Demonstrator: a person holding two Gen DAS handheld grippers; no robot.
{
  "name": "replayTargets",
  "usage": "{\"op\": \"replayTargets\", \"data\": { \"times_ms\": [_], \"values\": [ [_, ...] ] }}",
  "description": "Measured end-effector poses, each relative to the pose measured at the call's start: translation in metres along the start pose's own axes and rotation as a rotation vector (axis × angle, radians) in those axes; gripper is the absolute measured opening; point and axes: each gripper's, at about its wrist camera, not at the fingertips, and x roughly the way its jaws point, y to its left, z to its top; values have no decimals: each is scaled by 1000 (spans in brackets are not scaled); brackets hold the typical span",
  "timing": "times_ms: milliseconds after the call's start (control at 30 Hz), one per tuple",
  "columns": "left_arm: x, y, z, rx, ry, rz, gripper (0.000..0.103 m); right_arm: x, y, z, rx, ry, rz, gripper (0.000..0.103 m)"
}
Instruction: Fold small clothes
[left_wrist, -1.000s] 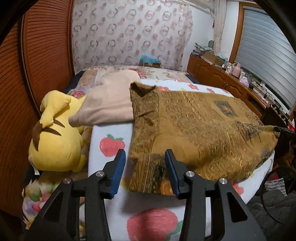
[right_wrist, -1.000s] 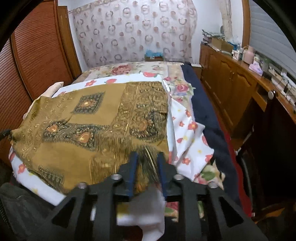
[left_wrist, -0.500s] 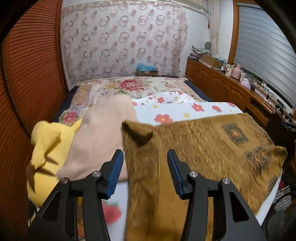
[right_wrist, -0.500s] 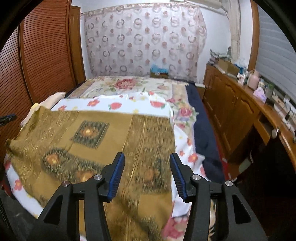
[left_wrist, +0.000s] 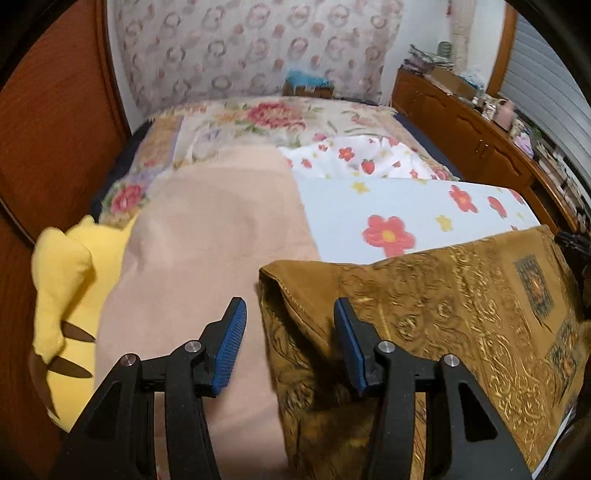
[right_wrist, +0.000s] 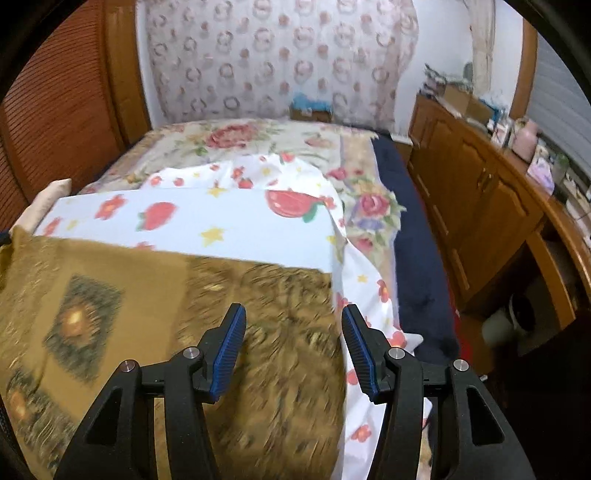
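Note:
A mustard-gold patterned garment (left_wrist: 424, 325) lies spread flat on a white flowered sheet (left_wrist: 406, 206) on the bed. My left gripper (left_wrist: 290, 328) hovers open over the garment's far left corner, nothing between its blue pads. In the right wrist view the same garment (right_wrist: 147, 314) fills the lower left. My right gripper (right_wrist: 293, 328) stands open above its far right corner, by the sheet's edge (right_wrist: 369, 295), and holds nothing.
A beige folded cloth (left_wrist: 207, 258) lies left of the garment, with a yellow plush toy (left_wrist: 66, 295) beyond it by the wooden wall. A wooden cabinet (right_wrist: 480, 192) with clutter runs along the right. A dark blue mattress edge (right_wrist: 417, 258) borders the bed.
Both grippers have moved from the garment's near edge to its far corners. The right gripper let go of the near hem and opened. The left stayed open.

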Motion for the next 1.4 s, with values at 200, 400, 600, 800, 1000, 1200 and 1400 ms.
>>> {"op": "replayTargets", "data": {
  "times_ms": [200,400,600,800,1000,1200,1400],
  "values": [
    [9,-5,4,28,9,-19,27,25,-12,8,18,43,60,56],
    [-11,-21,13,121,-61,1,5,9,-8,9,-53,-23,79,6],
    [-63,-20,40,83,-260,-54,5,-47,-7,17,-60,-226,101,4],
    [-37,-17,53,105,-233,61,25,-28,-16,28,50,-169,-79,4],
    [-55,-9,12,111,-199,15,55,-22,5,16,-31,-103,-70,34],
    [-82,-8,-47,91,-170,15,56,-57,33,-14,-83,-114,15,52],
    [-81,-2,-100,47,-103,11,56,-81,42,-61,-94,-76,79,66]
  ]
}}
